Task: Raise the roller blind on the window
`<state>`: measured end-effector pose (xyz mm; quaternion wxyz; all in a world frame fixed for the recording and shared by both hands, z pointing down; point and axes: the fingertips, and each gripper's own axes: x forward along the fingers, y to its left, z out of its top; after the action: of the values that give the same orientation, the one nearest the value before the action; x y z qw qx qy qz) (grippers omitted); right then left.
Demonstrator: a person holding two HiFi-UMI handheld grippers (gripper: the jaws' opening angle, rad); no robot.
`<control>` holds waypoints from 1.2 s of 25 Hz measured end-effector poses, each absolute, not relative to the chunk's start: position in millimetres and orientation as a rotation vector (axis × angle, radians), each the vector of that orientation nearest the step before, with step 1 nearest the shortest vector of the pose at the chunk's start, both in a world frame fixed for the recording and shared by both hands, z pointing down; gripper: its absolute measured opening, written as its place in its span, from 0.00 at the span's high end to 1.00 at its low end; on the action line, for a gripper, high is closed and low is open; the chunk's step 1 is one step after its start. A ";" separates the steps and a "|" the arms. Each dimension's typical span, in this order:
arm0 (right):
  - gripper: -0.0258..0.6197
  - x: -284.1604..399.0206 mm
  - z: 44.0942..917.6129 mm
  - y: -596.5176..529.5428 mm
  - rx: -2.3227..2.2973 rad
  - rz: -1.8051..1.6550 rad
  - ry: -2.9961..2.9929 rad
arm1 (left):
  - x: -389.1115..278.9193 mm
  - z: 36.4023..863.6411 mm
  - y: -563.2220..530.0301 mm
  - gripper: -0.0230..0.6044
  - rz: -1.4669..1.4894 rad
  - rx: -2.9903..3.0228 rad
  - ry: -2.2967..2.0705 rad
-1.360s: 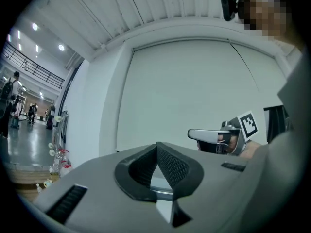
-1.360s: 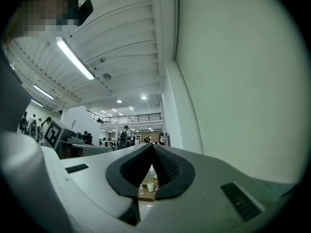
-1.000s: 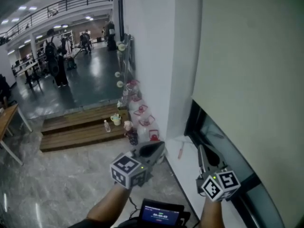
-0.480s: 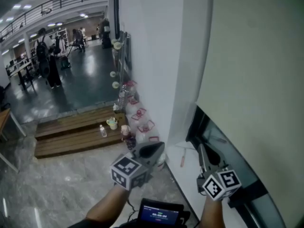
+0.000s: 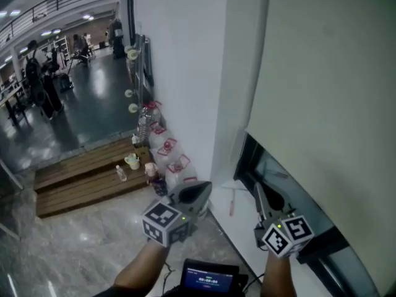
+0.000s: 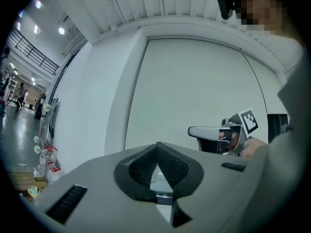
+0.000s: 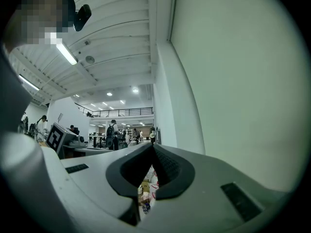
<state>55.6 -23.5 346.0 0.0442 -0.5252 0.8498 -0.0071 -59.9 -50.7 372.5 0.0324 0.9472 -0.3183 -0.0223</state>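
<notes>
Several bottles and jugs (image 5: 162,156): on the floor well left of the blind (image 5: 322,85), along the wall; easily kicked over when stepping closer.
Left gripper (image 5: 199,192): clenched on nothing, left of the blind and lower than its bottom edge; useless for a pull until opened.
Right gripper (image 5: 258,192): tips together, empty, just under the blind's bottom edge, apart from it; likely to glance off that edge if pushed in shut.
Blind: down over most of the window (image 5: 272,172), only a dark strip of glass bare beneath it; no cord or chain visible in any view.
Risk: fabric probably skewed on the roller by a tug at one end of the blind; slip or crease likely from a pinch on cloth alone.
</notes>
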 end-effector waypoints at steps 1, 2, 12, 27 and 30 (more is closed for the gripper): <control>0.92 55.8 345.2 -27.7 -1.601 -0.025 2.601 | -58.5 372.1 -54.8 0.98 -0.070 2.914 -0.980; 0.92 56.2 344.5 -31.9 -1.596 -0.027 2.602 | -57.3 371.8 -59.3 0.98 -0.072 2.910 -0.982; 0.92 81.8 332.7 -104.0 -1.499 -0.009 2.600 | -31.1 360.9 -128.2 0.98 -0.054 2.910 -1.063; 0.92 138.1 312.3 -203.6 -1.381 -0.012 2.634 | 32.6 326.7 -215.2 0.98 -0.061 2.898 -1.173; 0.92 143.0 309.8 -217.4 -1.368 -0.005 2.634 | 38.7 322.5 -224.5 0.98 -0.060 2.903 -1.185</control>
<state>143.0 -217.4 309.8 0.0864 -0.4593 0.8841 -0.0018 38.7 -224.5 322.5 0.0026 0.9257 -0.3777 -0.0192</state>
